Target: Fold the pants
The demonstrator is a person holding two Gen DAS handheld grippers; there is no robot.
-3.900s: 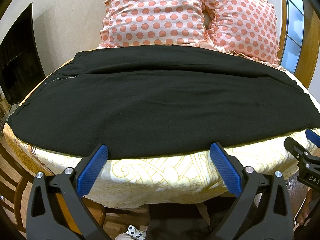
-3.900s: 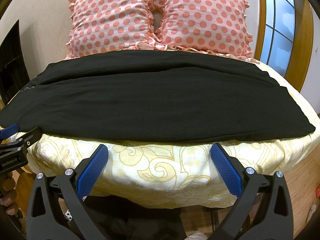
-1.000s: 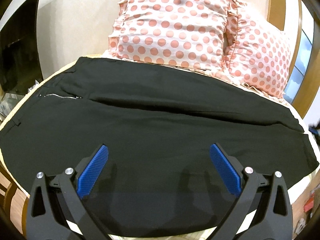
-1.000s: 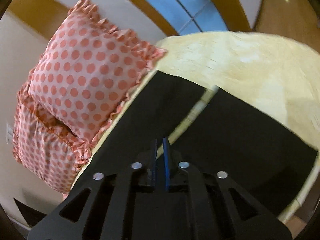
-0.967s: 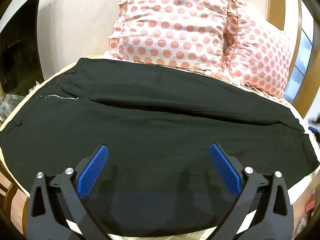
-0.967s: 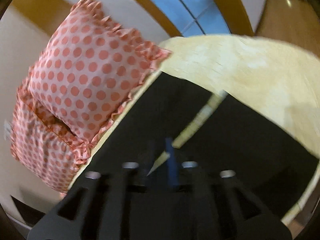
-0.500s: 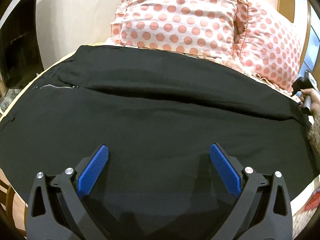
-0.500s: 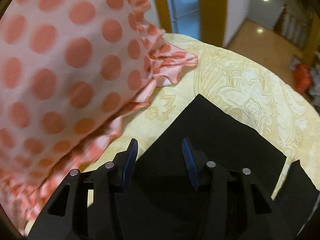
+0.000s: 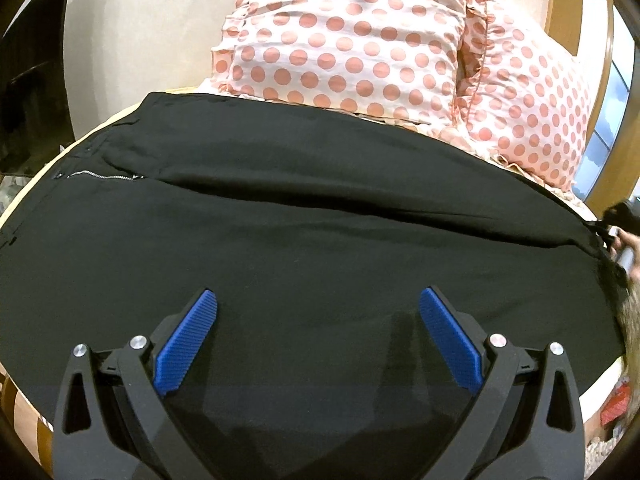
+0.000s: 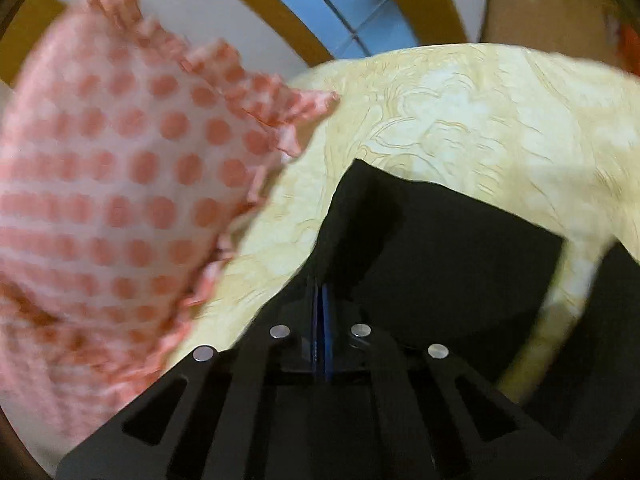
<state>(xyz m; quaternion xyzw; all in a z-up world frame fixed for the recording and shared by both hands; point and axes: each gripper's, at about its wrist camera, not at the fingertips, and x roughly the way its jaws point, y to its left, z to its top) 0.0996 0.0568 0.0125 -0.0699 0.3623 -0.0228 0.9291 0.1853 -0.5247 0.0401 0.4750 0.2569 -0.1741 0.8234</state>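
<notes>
Black pants [image 9: 304,224] lie spread flat across the bed, waistband and zipper [image 9: 100,176] at the left, leg hems at the right. My left gripper [image 9: 318,320] is open and hovers low over the near leg, holding nothing. My right gripper [image 10: 320,300] is shut on the hem of the far pant leg [image 10: 420,248], near its corner. The cloth rises slightly at the pinch. In the left wrist view the right gripper [image 9: 618,236] shows at the far right edge of the pants.
Two pink polka-dot pillows [image 9: 360,36] stand against the headboard just behind the pants; one also shows in the right wrist view [image 10: 120,200]. The yellow patterned bedsheet [image 10: 480,128] lies bare beyond the hems. A dark screen [image 9: 28,92] stands at the left.
My right gripper was open over the far leg's hem half a second ago and has now closed on it. My left gripper has moved a little closer over the pants and stays open.
</notes>
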